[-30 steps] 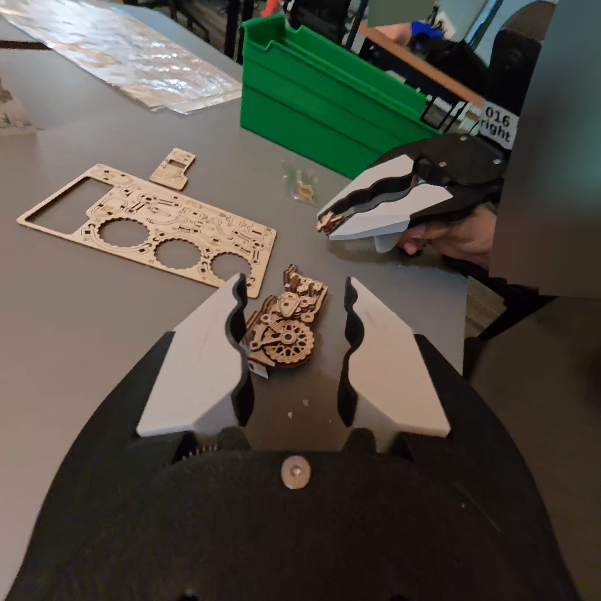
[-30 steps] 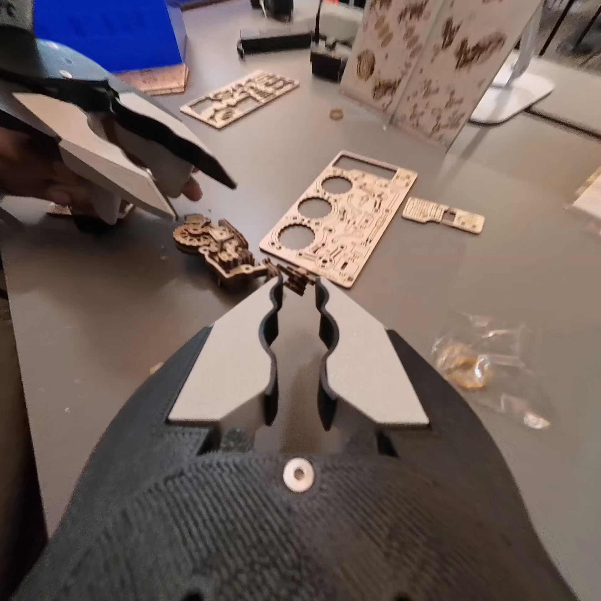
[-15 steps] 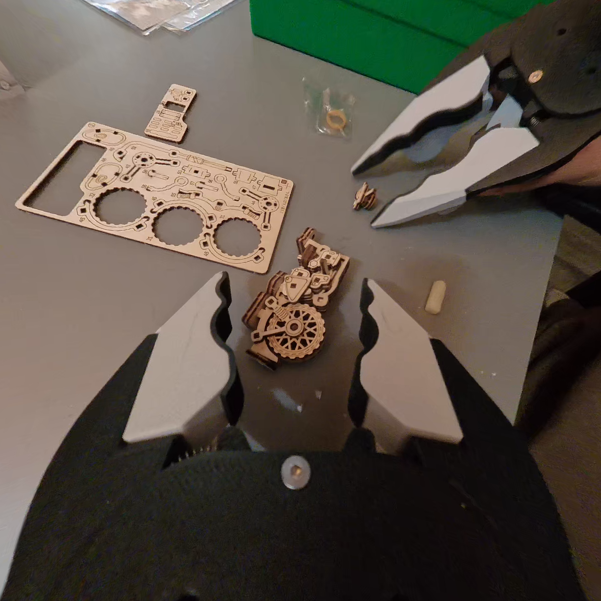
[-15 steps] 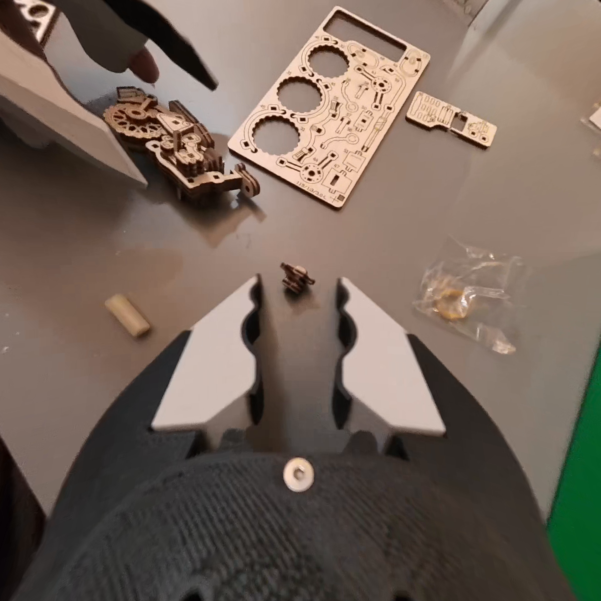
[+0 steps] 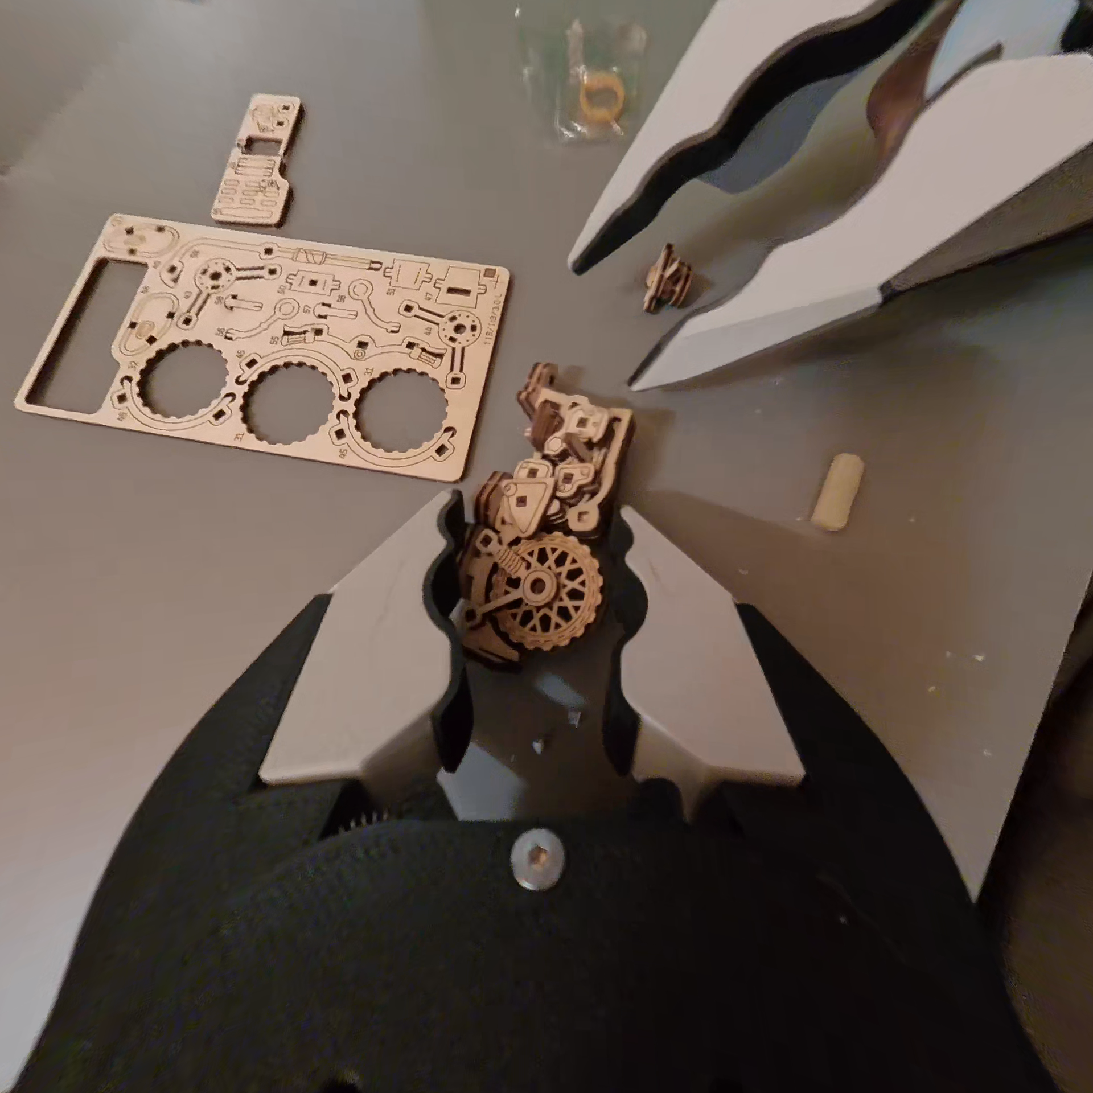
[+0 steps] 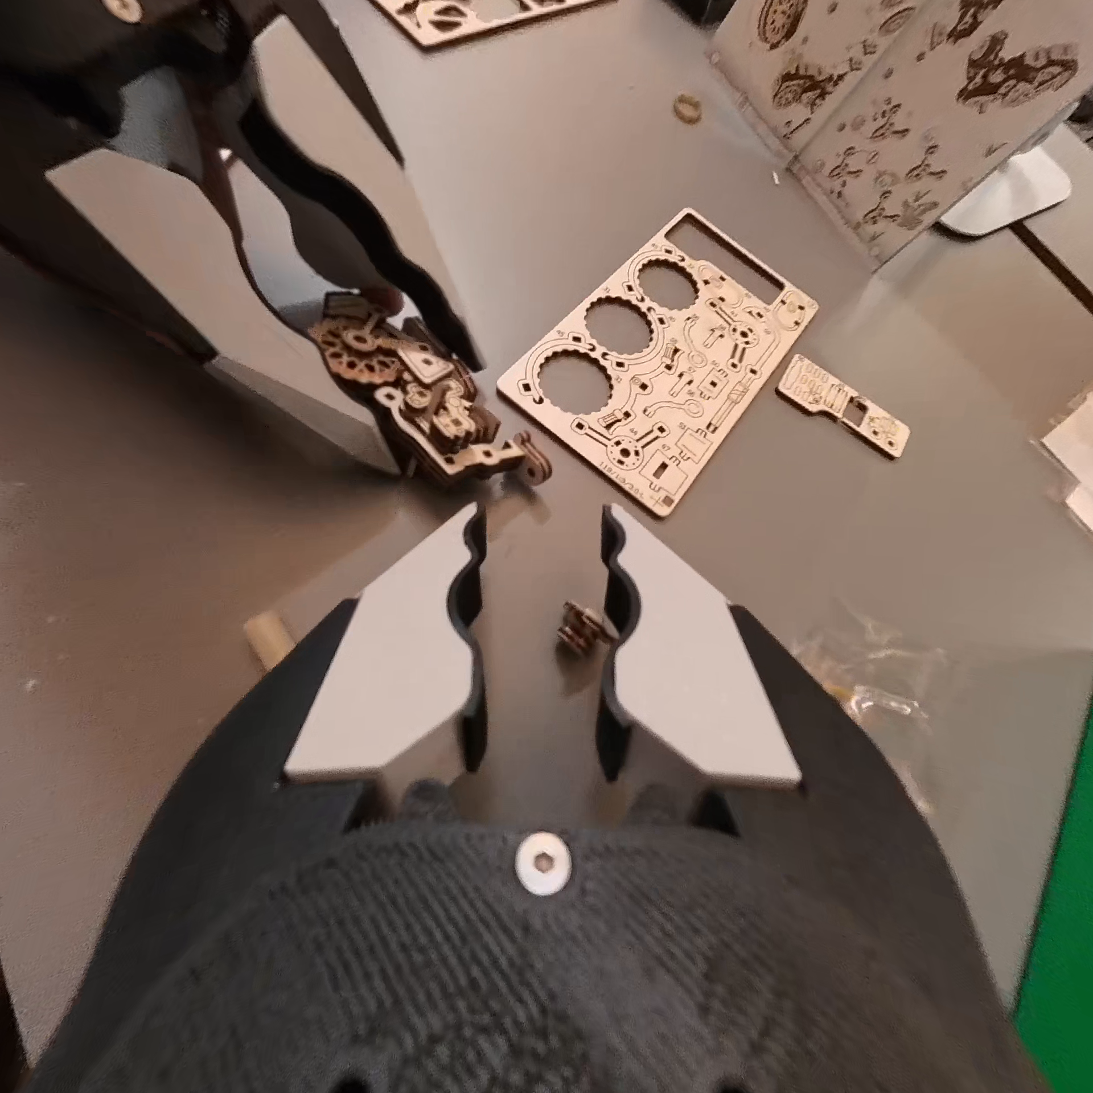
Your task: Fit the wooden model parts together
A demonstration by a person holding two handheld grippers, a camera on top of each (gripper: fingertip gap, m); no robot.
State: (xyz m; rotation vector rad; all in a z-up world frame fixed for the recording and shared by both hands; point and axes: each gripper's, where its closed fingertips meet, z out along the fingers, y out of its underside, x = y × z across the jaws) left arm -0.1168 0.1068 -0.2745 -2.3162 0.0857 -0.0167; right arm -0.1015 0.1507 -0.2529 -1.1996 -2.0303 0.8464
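The part-built wooden model (image 5: 535, 556), with a spoked gear wheel, lies on the grey table (image 5: 177, 591). My left gripper (image 5: 539, 511) is closed around its wheel end, both fingers touching it; the model's front sticks out past the tips. It also shows in the right wrist view (image 6: 414, 390), held by the left gripper (image 6: 435, 417). A small wooden part (image 6: 582, 636) lies on the table between the fingers of my open right gripper (image 6: 543, 514), close to the right finger. In the left wrist view the part (image 5: 668, 287) sits between the right gripper's (image 5: 606, 325) spread fingers.
A punched-out wooden sheet (image 5: 266, 349) and a small sheet piece (image 5: 257, 162) lie to the left. A clear bag with a ring (image 5: 591, 89) lies behind. A cream cylinder (image 5: 837, 491) is near the table's right edge. A green bin (image 6: 1064, 887) and an upright printed sheet (image 6: 887, 89) stand nearby.
My left gripper moved forward and closed on the model's wheel end. My right gripper let the small part go onto the table, then moved forward so the part sits between its open fingers.
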